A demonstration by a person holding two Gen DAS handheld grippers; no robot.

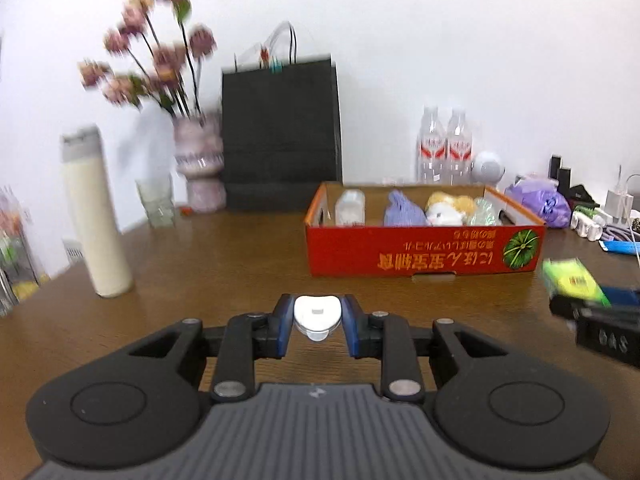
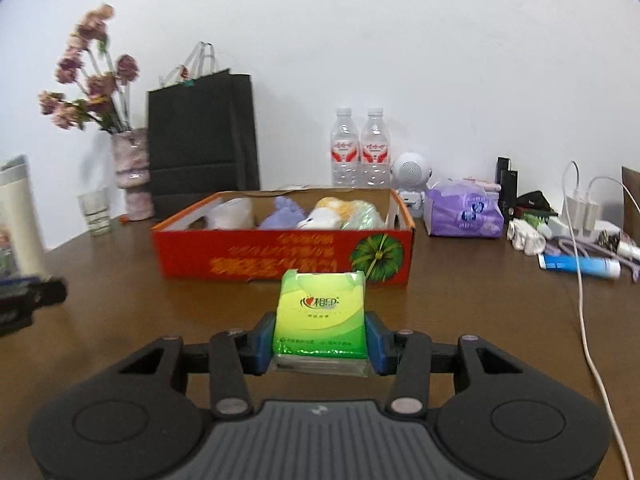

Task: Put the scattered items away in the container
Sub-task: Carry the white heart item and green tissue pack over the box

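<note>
Brown wooden table [image 2: 460, 280], white wall [image 2: 400, 40], red box [image 2: 280, 252] mid-table

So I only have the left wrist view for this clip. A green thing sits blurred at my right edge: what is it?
Observer: A green tissue pack, clamped between the right gripper fingers.
Operator: Is it over the red box yet?
Observer: No, the red box lies ahead of the pack, beyond its front wall.
Operator: What's right of the box? It's smeared here.
Observer: A purple tissue packet, then a blue tube and a white cable.
</note>
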